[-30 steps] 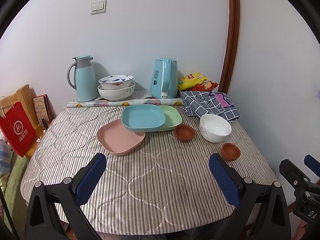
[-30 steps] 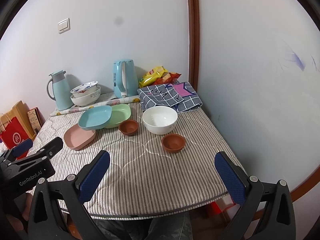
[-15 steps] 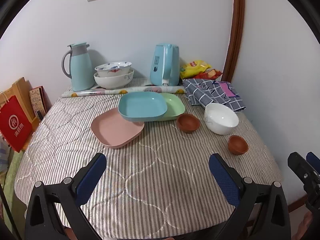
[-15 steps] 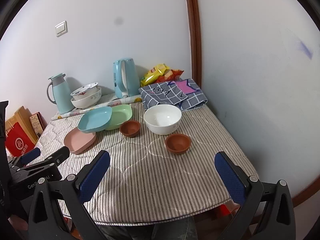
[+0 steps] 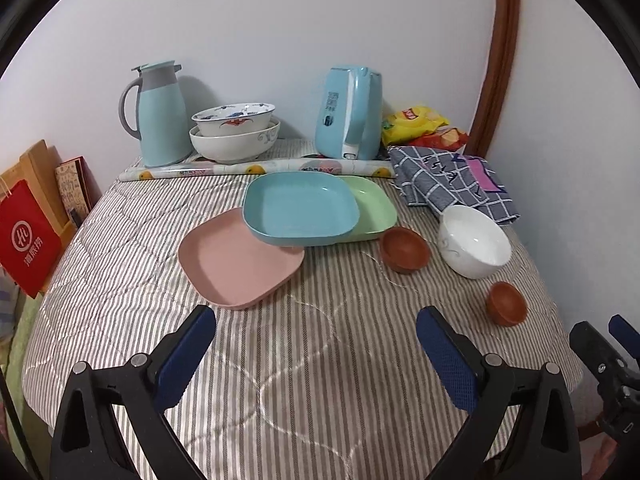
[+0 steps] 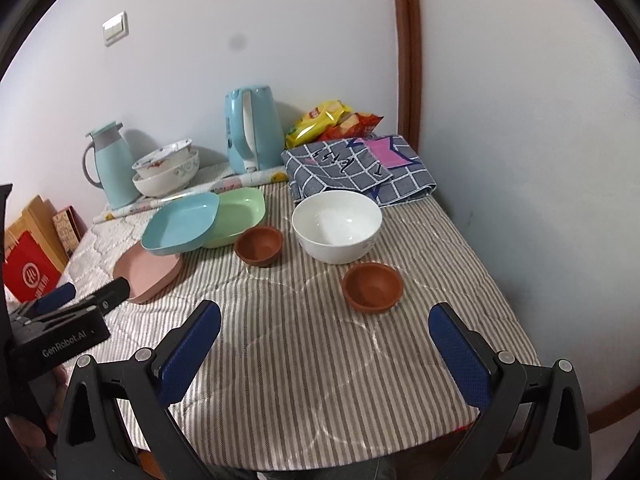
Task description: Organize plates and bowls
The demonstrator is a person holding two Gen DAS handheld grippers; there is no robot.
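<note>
A pink plate [image 5: 240, 258], a blue plate [image 5: 300, 208] resting on it and on a green plate [image 5: 374, 210] lie mid-table. A white bowl [image 5: 474, 240] and two small brown bowls [image 5: 404, 249] [image 5: 506, 303] sit to the right. The white bowl [image 6: 337, 226] and brown bowls [image 6: 260, 245] [image 6: 373, 286] also show in the right wrist view. My left gripper [image 5: 316, 346] is open and empty above the near table. My right gripper [image 6: 325, 342] is open and empty in front of the near brown bowl.
Two stacked patterned bowls [image 5: 234, 134], a blue thermos jug [image 5: 160, 114], a blue kettle [image 5: 348, 114], snack bags [image 5: 420, 124], a checked cloth [image 5: 452, 184] and a rolled sheet [image 5: 256, 168] line the back. A red bag [image 5: 26, 238] stands left of the table. Walls bound back and right.
Both grippers have moved forward over the table and a little lower, so the dishes look nearer. Nothing on the table has moved.
</note>
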